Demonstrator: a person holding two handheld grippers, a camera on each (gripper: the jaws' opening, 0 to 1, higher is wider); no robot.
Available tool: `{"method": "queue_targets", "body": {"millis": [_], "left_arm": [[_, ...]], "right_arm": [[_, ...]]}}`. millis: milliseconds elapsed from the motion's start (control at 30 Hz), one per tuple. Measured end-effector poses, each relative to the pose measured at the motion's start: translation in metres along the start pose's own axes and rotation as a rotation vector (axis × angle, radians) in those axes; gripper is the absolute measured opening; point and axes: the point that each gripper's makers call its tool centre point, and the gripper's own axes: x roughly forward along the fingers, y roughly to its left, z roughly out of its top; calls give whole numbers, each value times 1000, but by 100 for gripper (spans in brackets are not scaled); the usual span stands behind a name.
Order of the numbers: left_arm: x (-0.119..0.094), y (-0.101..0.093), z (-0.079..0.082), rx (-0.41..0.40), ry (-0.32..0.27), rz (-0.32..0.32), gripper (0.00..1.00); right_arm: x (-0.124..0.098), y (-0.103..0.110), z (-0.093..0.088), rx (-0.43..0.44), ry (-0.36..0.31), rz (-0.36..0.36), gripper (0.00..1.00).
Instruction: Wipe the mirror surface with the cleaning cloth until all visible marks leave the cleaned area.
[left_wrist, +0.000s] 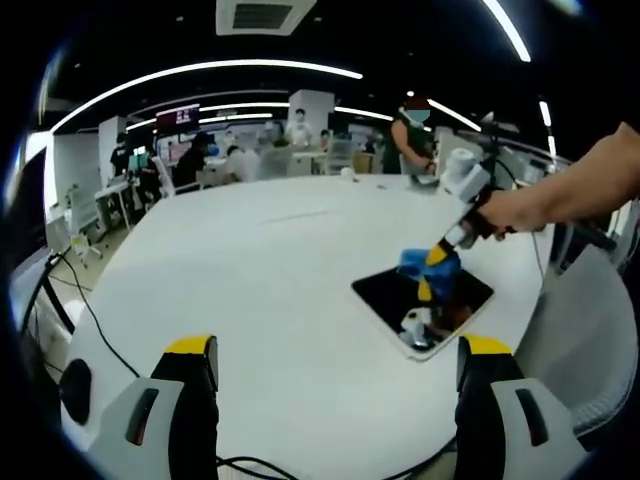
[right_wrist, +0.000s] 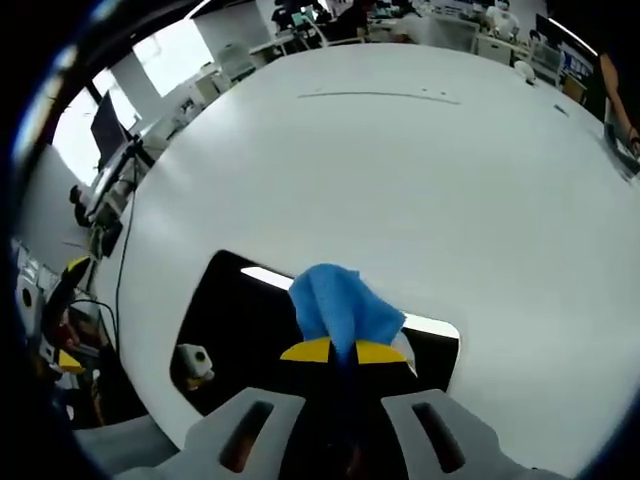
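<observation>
Wiping step underway: right hand-held gripper (right_wrist: 335, 352) is clamping the blue cleaning cloth (right_wrist: 340, 303) against the mirror (right_wrist: 235, 320) lying on the white counter (right_wrist: 400, 180), left hand-held gripper (left_wrist: 335, 365) is hovering open; next, probably sweeping across the uncovered glass.

Long ceiling light strips (left_wrist: 210, 68) give bright, even light, and the white table (left_wrist: 270, 260) looks pale and washed out with only faint shadows. In the right gripper view a window (right_wrist: 165, 50) blows out to white. Both pictures are soft — straight lines bow hard toward the edges — and distant desks blur.
</observation>
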Motion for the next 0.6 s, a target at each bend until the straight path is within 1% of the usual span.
{"method": "queue_targets", "body": {"millis": [233,400,600], "left_arm": [[-1,1,-2,-3,2,-1,100],[-2,2,-4,-10,2,3,100],[-3,2,-8,-13,9,3,100]], "right_arm": [[4,13,4,-12,2,13,1],[9,27,10,-33,7,25,1],[14,44,14,-36,12,46,1]]}}
